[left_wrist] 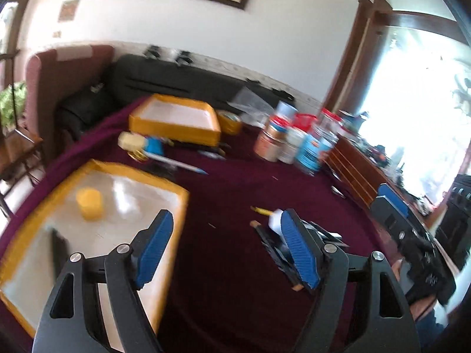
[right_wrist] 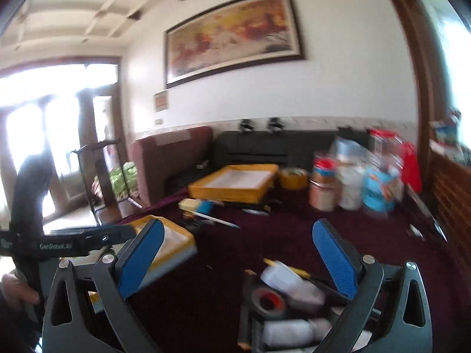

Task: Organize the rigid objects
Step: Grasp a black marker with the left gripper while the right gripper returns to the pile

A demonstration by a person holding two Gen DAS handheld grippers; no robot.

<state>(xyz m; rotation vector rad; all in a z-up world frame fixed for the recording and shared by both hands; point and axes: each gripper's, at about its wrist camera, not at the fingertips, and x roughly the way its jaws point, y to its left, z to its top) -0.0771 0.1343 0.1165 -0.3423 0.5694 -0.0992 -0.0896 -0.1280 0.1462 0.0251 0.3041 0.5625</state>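
Note:
My left gripper (left_wrist: 226, 220) stands open and empty over the maroon tablecloth (left_wrist: 235, 194). To its left lies a yellow-rimmed tray (left_wrist: 184, 197) holding a yellow cylinder (left_wrist: 89, 203). Under its right finger sits a black basket (left_wrist: 272, 245) with white items in it. My right gripper (right_wrist: 240, 235) is open with nothing between its pads, hovering above that basket (right_wrist: 248, 317), which holds white bottles (right_wrist: 290, 332) and a black tape roll (right_wrist: 269, 298). A second yellow tray (left_wrist: 176, 126) stands farther back. A pen (left_wrist: 179, 164) and a blue and cream object (left_wrist: 141, 144) lie between the trays.
Several cans and jars (left_wrist: 294, 144) crowd the back right of the table, with a yellow tape roll (left_wrist: 231, 122) beside the far tray. A black sofa (left_wrist: 176, 79) and a maroon armchair (left_wrist: 59, 82) stand behind. A wooden sideboard (left_wrist: 356, 173) runs along the right.

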